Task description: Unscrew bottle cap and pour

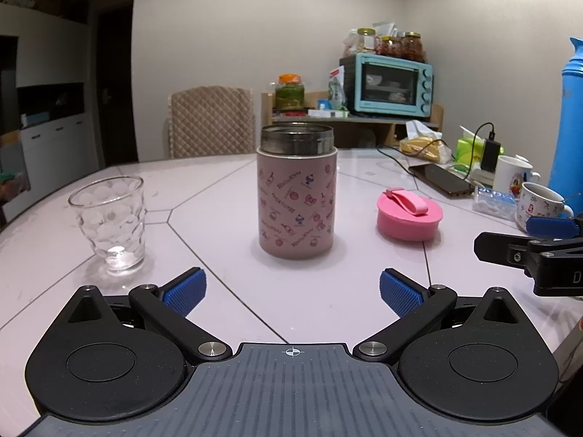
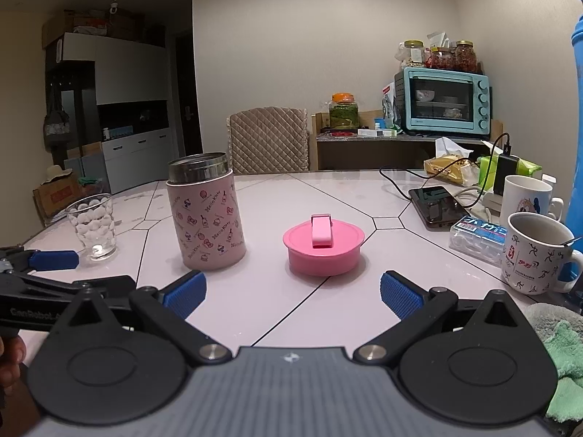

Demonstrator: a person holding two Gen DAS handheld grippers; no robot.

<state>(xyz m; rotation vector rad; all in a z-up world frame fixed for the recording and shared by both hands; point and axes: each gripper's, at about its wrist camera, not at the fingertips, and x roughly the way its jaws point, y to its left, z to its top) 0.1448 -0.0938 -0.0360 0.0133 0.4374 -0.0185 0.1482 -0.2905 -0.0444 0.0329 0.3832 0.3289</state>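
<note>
A pink patterned bottle [image 1: 296, 196] [image 2: 206, 215] with a bare steel neck stands upright and uncapped on the table. Its pink cap [image 1: 410, 215] [image 2: 323, 245] lies on the table to the bottle's right. A clear dimpled glass [image 1: 109, 225] [image 2: 93, 227] stands to the bottle's left. My left gripper [image 1: 292, 293] is open, a short way in front of the bottle, nothing between its blue pads. My right gripper [image 2: 292, 293] is open just in front of the cap, holding nothing. Each view shows the other gripper's blue-tipped fingers at its edge.
Two mugs [image 2: 539, 251], a small plastic box [image 2: 477, 236], a phone [image 2: 435, 205] with cables and a tall blue bottle [image 1: 568, 127] crowd the table's right side. A quilted chair [image 1: 211, 120] and a shelf with a teal oven [image 1: 390, 85] stand behind. A green cloth [image 2: 561, 364] lies near right.
</note>
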